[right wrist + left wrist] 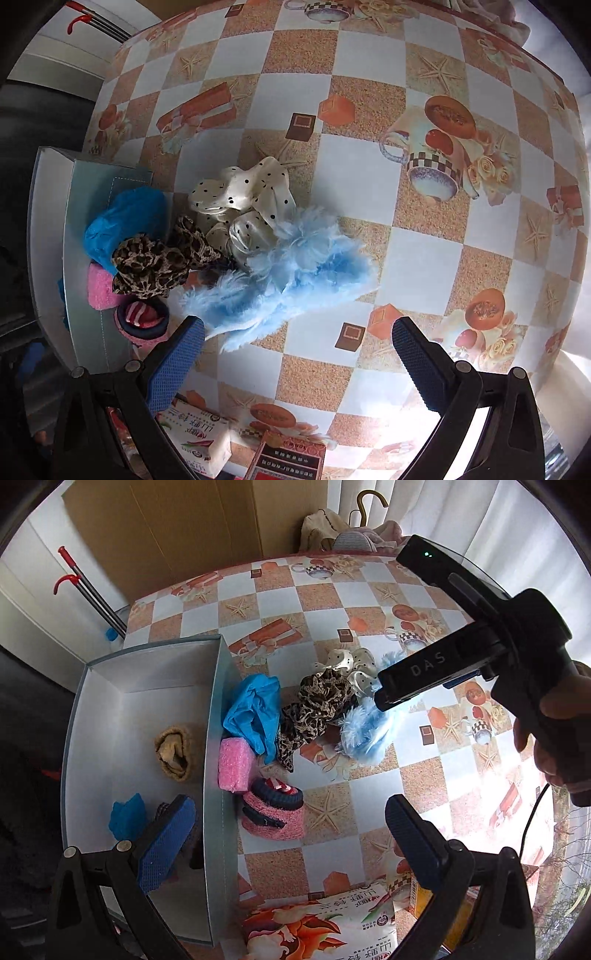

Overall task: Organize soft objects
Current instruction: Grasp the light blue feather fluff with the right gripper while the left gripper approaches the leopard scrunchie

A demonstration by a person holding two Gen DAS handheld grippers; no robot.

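A grey box (218, 709) stands on the left of the table and holds a tan rolled sock (175, 751), a blue cloth scrap (127, 816) and a dark item half hidden by my left finger. Beside the box lies a pile: blue cloth (255, 709), pink sponge (234, 764), pink and navy sock (275, 812), leopard scrunchie (155, 267), white dotted scrunchie (243, 199) and fluffy light-blue piece (291, 273). My left gripper (291, 838) is open and empty, straddling the box's right wall. My right gripper (297, 365) is open, just short of the fluffy piece.
Snack packets (317, 930) lie at the table's near edge. A hand (561, 738) holds the right gripper's black body (436, 661) above the pile. Clothes and a hanger (343, 531) sit at the far edge, cardboard (166, 528) behind. Red-handled poles (92, 594) lean at left.
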